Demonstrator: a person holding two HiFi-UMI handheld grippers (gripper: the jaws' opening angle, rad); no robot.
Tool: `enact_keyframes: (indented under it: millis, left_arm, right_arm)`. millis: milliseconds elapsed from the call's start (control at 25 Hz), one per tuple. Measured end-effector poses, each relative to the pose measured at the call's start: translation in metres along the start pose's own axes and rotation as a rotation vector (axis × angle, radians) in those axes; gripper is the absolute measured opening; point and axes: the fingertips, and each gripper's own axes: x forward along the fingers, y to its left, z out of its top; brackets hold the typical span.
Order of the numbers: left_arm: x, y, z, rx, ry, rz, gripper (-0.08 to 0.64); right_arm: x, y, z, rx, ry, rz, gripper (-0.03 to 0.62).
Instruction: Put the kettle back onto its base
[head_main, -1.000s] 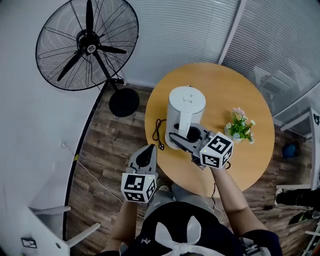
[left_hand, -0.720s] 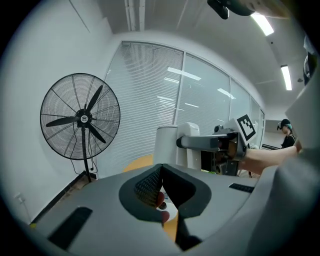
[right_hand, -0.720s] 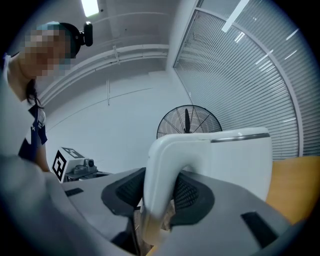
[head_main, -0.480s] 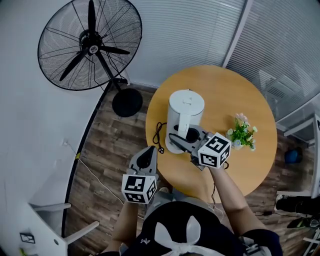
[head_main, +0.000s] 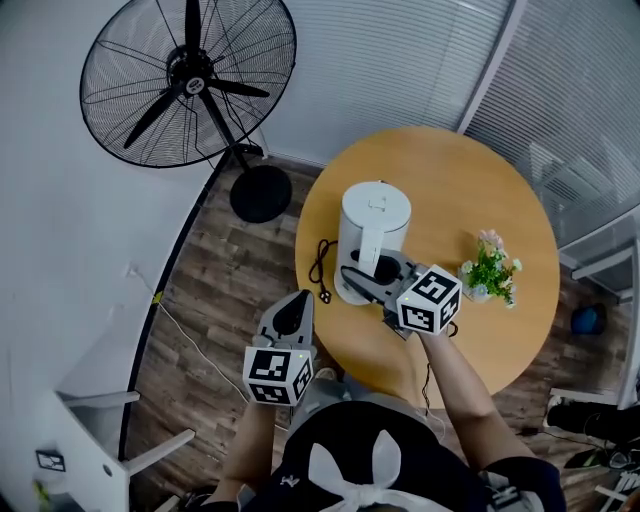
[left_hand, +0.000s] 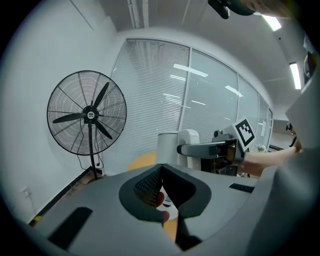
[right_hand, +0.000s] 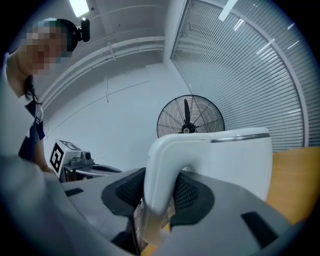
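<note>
Two grippers show in the head view, and only one has hold of anything. The right gripper (head_main: 360, 278) reaches over the near left part of the round wooden table (head_main: 470, 180). Its jaws are closed on the handle (right_hand: 162, 170) of the white electric kettle (head_main: 375, 215), and in the right gripper view the ribbed pads (right_hand: 190, 192) press on both sides of that handle. The kettle stands upright near the table's left edge, on the side toward the black floor fan (head_main: 188, 80). The gripper hides how the kettle's underside meets the table. A black cord (head_main: 320, 265) lies looped at the table's left edge, just beside the kettle. A small potted plant (head_main: 490, 272) stands near the right edge, well apart from the kettle. The left gripper (head_main: 296, 302) hangs off the table, above the wooden floor, with its jaw tips together and nothing between them.
</note>
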Motion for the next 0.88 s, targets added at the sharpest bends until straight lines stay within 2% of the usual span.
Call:
enact_keyframes:
  millis: [880]
  left_arm:
    - [0.003,0.010,-0.016,-0.002,0.063,0.032,0.021]
  right_arm:
    - [0.025,-0.019,-0.034,0.023,0.059,0.008,0.153]
